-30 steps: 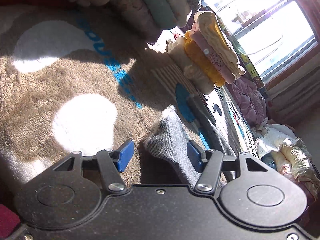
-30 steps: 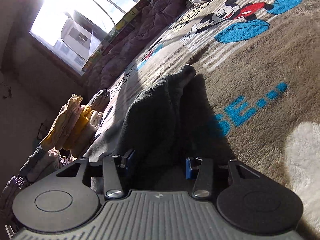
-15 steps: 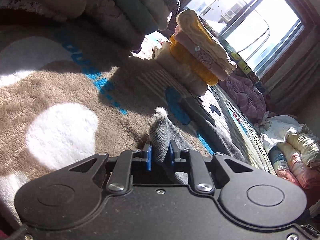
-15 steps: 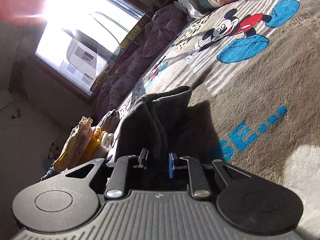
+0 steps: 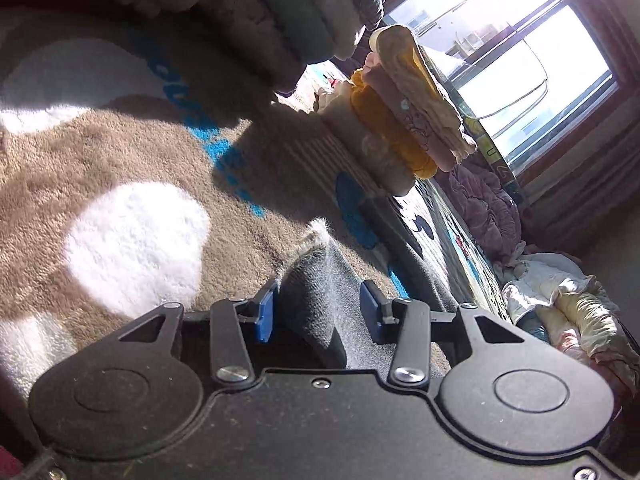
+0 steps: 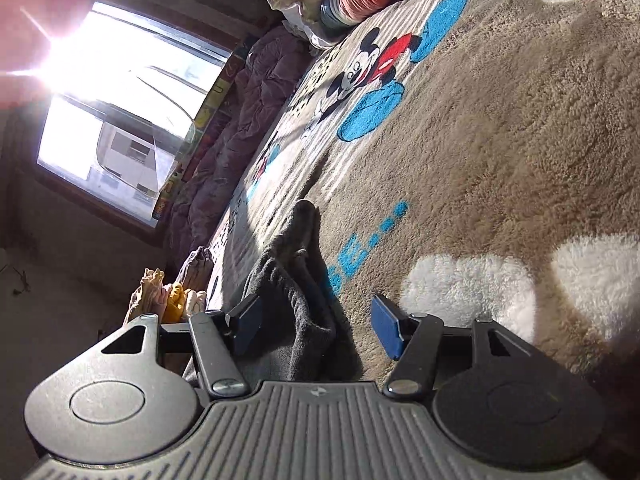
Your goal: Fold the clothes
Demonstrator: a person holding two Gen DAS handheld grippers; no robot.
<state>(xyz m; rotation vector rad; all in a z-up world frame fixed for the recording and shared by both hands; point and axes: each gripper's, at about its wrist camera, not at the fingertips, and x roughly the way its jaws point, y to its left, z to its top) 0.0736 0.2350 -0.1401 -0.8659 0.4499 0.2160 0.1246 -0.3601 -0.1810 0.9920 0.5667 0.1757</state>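
Blanket (image 6: 520,120) bare beside grey garment (image 6: 296,296)

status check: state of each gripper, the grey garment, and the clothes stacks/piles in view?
left gripper: open, straddling the garment.
right gripper: open, garment between the fingers.
grey garment: bunched, lying on the blanket, ungripped.
yellow-and-pink stack: folded, stacked.
big stack: folded.
pile by the wall: loose, unfolded.

Both wrist cams sit low, close over the blanket (image 5: 120,152), facing opposite ways; both show the grey garment (image 6: 296,304).
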